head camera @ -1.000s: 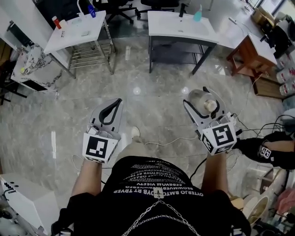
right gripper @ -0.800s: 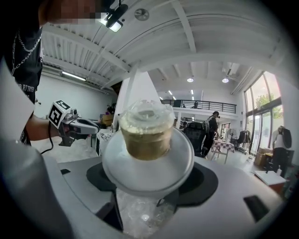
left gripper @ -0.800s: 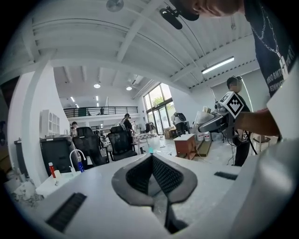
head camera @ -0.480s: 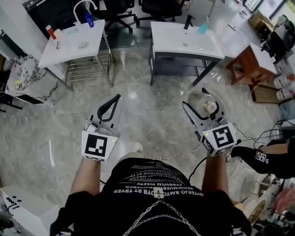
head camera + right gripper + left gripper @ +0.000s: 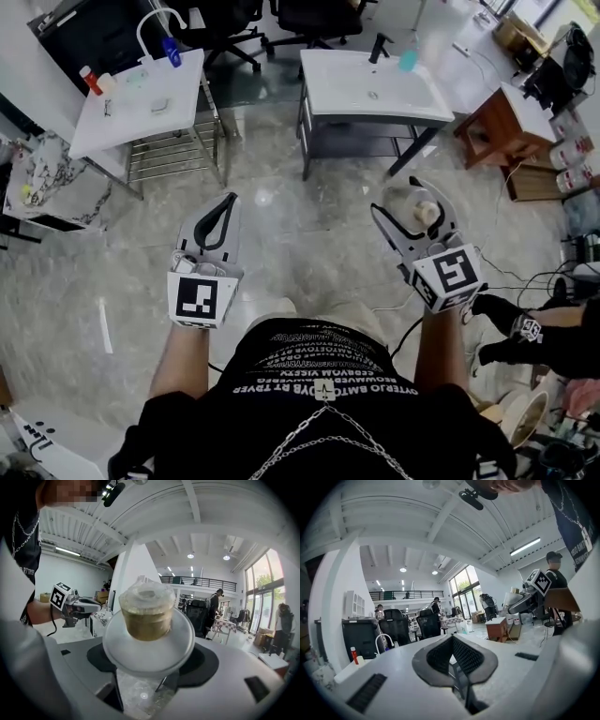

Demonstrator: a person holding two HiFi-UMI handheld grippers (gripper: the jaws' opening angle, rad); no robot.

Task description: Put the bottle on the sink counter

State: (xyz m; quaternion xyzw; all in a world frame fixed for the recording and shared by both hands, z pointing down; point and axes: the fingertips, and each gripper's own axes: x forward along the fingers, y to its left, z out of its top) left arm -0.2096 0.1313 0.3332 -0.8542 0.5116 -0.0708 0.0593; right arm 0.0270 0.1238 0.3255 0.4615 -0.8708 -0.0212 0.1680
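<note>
- Bottle, head view: pinched between the wide-spread jaws of the right gripper, over the floor and well apart from the sink counter. The jaws hide most of its body. The print on the shirt is upside down and cannot be read.
- Left gripper view: the jaws of the left gripper are pressed together with nothing between them.
- Right gripper view: the tan cap of the bottle faces the camera. Its shoulder hides most of the clear body, and the contents cannot be told.
</note>
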